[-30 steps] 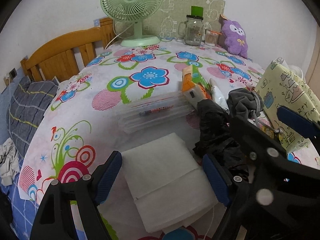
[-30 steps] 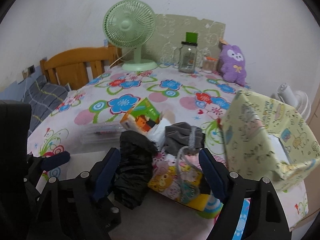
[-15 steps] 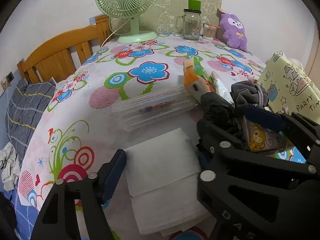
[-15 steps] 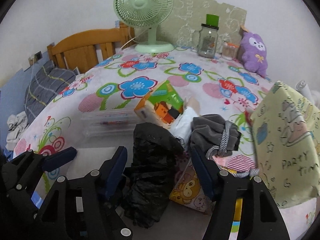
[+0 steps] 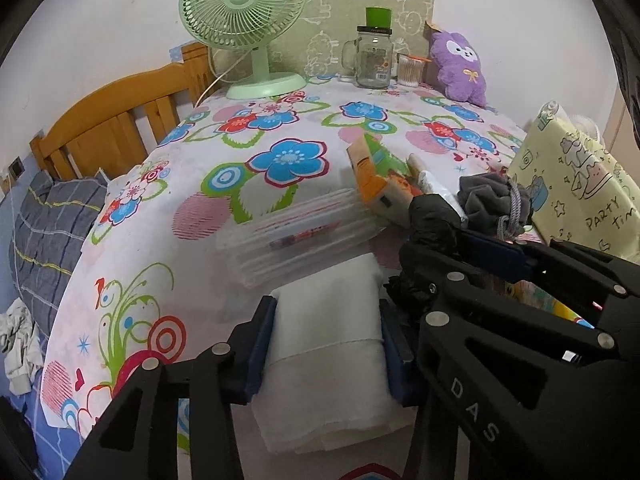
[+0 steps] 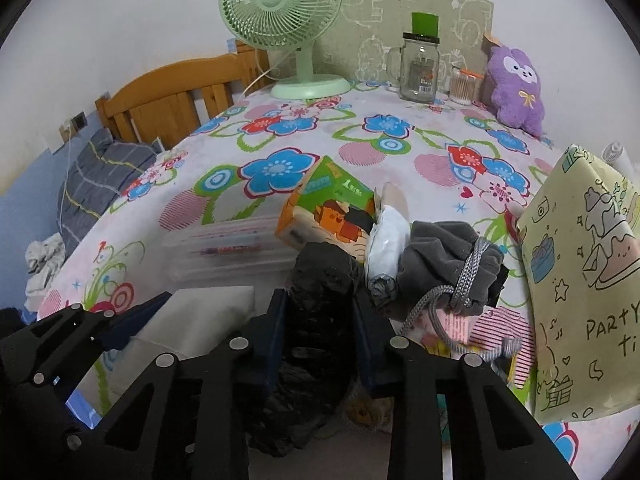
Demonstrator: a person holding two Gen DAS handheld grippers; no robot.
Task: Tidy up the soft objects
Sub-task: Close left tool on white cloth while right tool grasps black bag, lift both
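1. The left tongs (image 5: pixel 326 344) are clamped on a folded white cloth (image 5: pixel 326 356), one blue pad pressed against each long side of it. The cloth lies flat on the flowered tabletop (image 5: pixel 160 240) at the near edge.
2. The right tongs (image 6: pixel 320 336) are clenched around a crumpled black plastic bag (image 6: pixel 316 320), which bulges up between the two blue pads and spills down below them. The bag sits just right of the white cloth.
3. In the left wrist view the right tongs' black frame crosses the lower right, touching or nearly touching the left tongs' right pad; I cannot tell which.
4. A grey drawstring pouch (image 6: pixel 448 264) sits just right of the black bag, its braided cord hanging down over a striped packet. A small white wrapped bundle (image 6: pixel 386 240) is wedged between the pouch and the bag.
5. An orange-and-green carton (image 6: pixel 328 208) lies tilted behind the bag, leaning on a stack of clear plastic cases (image 5: pixel 296 236).
6. A yellow gift bag (image 6: pixel 580 300) printed "PARTY" stands at the right.
7. At the far edge stand a green desk fan (image 5: pixel 244 20), a glass mug jar (image 5: pixel 374 60), and a purple plush toy (image 5: pixel 460 68).
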